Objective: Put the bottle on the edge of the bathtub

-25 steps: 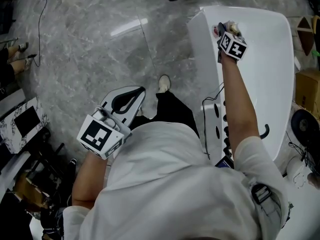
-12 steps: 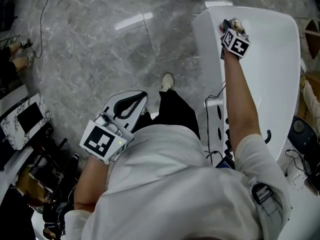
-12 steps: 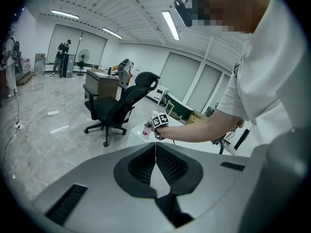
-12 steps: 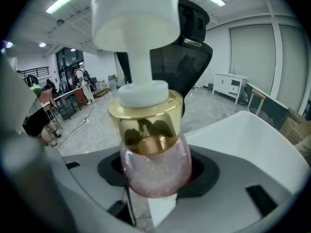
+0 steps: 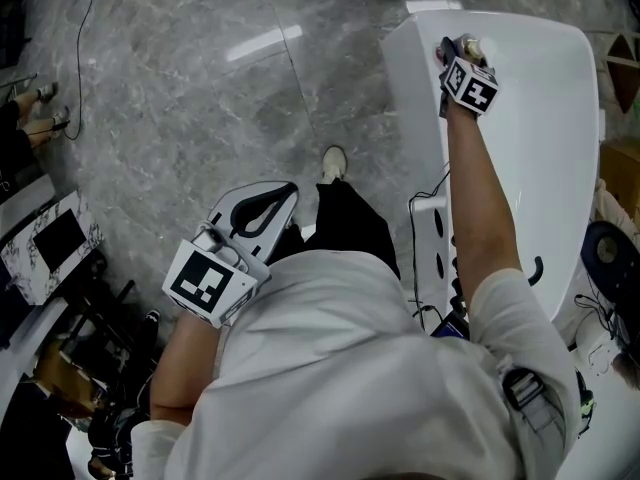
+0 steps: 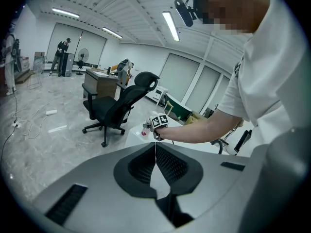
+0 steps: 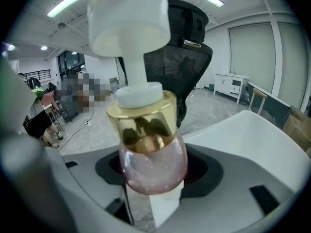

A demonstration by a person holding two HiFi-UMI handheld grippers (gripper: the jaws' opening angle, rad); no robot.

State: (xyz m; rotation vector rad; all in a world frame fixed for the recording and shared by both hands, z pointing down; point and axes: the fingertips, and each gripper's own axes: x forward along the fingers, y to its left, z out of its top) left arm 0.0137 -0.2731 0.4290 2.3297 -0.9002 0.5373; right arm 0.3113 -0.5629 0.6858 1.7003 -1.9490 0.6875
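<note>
Pink glass bottle (image 7: pixel 153 159) stands on the bathtub (image 5: pixel 410 78) rim between the right gripper's (image 7: pixel 151 198) just-parting, slack jaws; I'd back straight off without nudging it. Left gripper (image 6: pixel 155 152) is closed, empty.

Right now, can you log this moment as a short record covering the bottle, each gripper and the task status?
bottle: clear pink round pump bottle, gold collar, white pump head, upright at the white bathtub rim, far end
right gripper: fingers have just been opening, bottle between them; whether they press on it is unclear
left gripper: fingers together, empty, over the grey marble floor, away from the tub
task status: bottle at the edge; release seemingly under way, not confirmed
</note>
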